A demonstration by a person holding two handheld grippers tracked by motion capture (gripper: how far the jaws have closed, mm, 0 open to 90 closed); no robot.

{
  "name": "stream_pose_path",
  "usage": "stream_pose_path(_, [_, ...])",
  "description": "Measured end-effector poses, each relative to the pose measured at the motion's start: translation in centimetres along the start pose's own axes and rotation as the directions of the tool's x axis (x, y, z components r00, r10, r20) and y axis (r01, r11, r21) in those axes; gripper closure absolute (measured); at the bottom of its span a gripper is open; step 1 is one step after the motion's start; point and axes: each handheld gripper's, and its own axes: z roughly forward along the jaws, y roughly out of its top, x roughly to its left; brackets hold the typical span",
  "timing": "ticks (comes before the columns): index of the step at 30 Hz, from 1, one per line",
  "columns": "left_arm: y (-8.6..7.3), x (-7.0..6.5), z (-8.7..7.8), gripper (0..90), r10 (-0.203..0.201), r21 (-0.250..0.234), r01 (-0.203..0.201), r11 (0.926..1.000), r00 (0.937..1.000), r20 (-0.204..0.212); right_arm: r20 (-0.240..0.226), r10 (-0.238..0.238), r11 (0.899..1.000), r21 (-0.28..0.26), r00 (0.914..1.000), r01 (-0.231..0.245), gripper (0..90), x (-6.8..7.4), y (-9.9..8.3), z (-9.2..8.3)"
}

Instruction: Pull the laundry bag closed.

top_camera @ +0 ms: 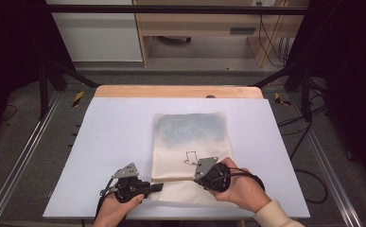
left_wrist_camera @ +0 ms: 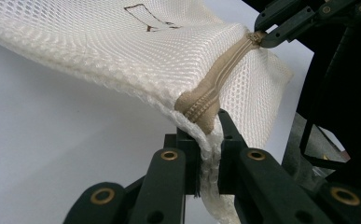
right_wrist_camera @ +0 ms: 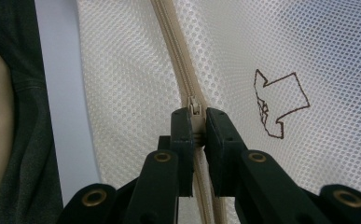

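Note:
A white mesh bag (top_camera: 190,137) lies flat on the pale table (top_camera: 109,142), with a small brown outline mark (top_camera: 190,157) on it. Its beige zipper (top_camera: 173,179) runs across the near end. My left gripper (top_camera: 161,186) is shut on the bag's left edge at the zipper's end (left_wrist_camera: 201,105), where the mesh (left_wrist_camera: 122,51) lifts slightly. My right gripper (top_camera: 196,178) is shut on the zipper pull (right_wrist_camera: 194,106), further right along the zipper (right_wrist_camera: 176,51). In the left gripper view the right gripper (left_wrist_camera: 264,36) pinches the pull at the zipper's far end. The brown mark (right_wrist_camera: 281,102) lies right of the jaws.
A wooden strip (top_camera: 171,91) borders the table's far edge. Beyond it stand a white cabinet (top_camera: 100,33) and a wooden desk (top_camera: 209,23). Cables (top_camera: 308,175) trail on the floor at the right, and metal rails (top_camera: 24,156) run along both sides.

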Motion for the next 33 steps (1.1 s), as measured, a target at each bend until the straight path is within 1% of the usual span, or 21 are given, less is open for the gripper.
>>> stream_pose_path(6, [0.0,0.0,0.01,83.5,0.001,0.0,-0.001,1.0,1.0,-0.001,0.002,0.01,1.0,0.001,0.9999,-0.01,82.0,-0.05,-0.4,-0.16])
stream_pose_path(7, [0.0,0.01,-0.01,83.5,0.0,-0.001,0.0,1.0,1.0,-0.001,0.003,0.005,1.0,0.002,1.0,-0.005,82.0,-0.06,-0.44,-0.17])
stream_pose_path(33, [0.06,0.04,-0.12,83.4,0.008,0.004,-0.008,1.0,0.9999,-0.009,-0.008,0.005,1.0,-0.002,1.0,-0.006,82.0,0.07,-0.66,0.04])
